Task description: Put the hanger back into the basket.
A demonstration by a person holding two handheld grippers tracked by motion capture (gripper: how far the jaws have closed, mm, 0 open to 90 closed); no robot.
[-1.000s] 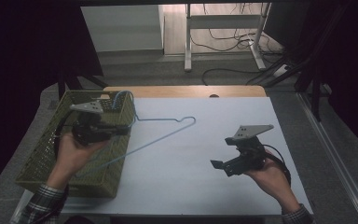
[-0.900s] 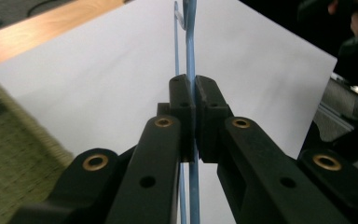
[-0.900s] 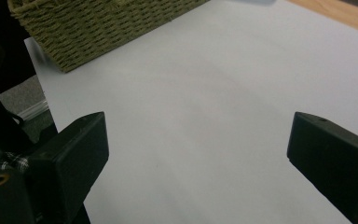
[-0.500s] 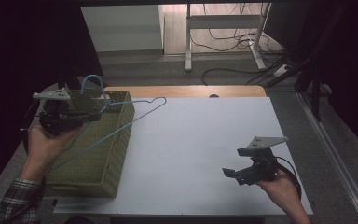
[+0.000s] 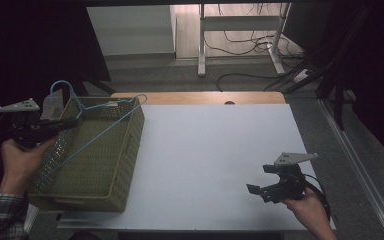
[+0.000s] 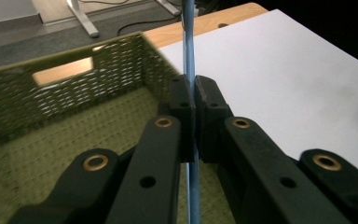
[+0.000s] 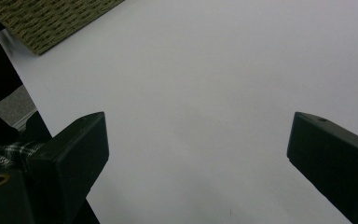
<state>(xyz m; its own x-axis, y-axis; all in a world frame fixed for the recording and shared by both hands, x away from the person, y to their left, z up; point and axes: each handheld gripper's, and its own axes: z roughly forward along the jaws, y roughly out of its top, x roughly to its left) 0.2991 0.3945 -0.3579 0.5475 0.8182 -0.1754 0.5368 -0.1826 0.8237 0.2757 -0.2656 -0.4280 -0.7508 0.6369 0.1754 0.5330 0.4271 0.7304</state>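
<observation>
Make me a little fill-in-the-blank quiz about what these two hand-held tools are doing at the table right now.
1. The left tool is shut on a thin blue ____.
2. The blue hanger lies partly over the green woven ____.
3. The right tool hangs over the white table with its jaws ____.
4. The basket sits at the table's ____ side in the high view.

Missing words: hanger; basket; open; left

No text, label, brand, number or sign can be read.
</observation>
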